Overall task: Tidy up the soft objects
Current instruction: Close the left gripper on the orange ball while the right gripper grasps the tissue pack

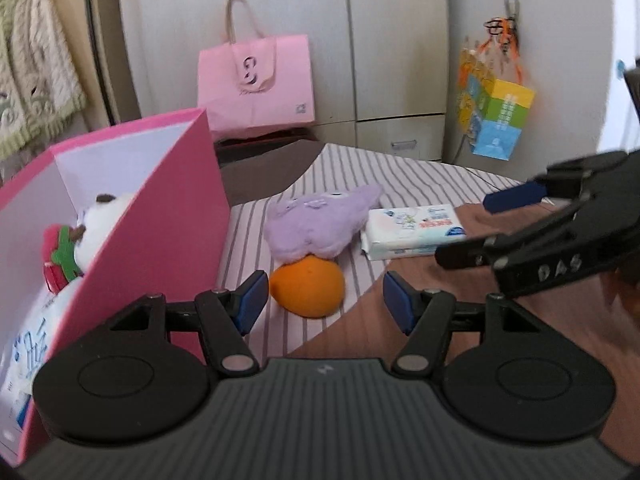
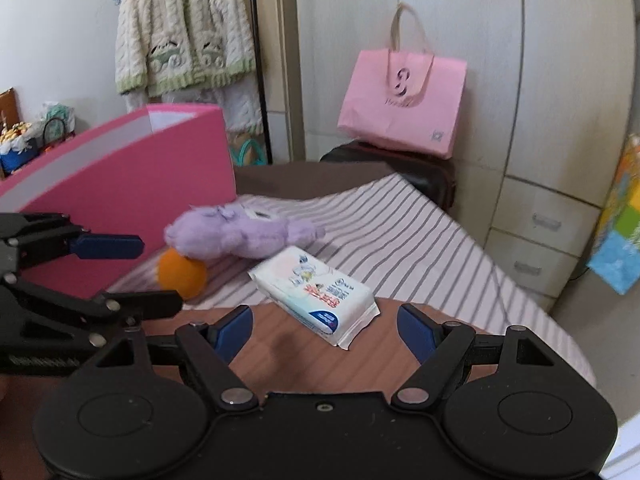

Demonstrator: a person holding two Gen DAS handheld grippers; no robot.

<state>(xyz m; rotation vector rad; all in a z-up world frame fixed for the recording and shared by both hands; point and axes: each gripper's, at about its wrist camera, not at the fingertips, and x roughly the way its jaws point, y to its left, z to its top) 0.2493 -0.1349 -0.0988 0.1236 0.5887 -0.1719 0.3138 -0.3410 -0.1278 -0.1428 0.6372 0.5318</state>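
Your left claw [image 1: 324,300] is open and holds nothing; just beyond its fingers the orange ball [image 1: 307,288] lies on the striped cloth [image 1: 400,172]. Your right claw [image 2: 324,328] is also open and empty, above the brown tabletop [image 2: 280,360], with the wipes pack [image 2: 316,292] just ahead. The purple plush [image 1: 320,224] rests on the ball. Left of these stands the pink box [image 1: 160,232], with soft toys [image 1: 80,240] inside. Far behind, a pink bag [image 1: 256,84] leans on the wardrobe [image 1: 392,40].
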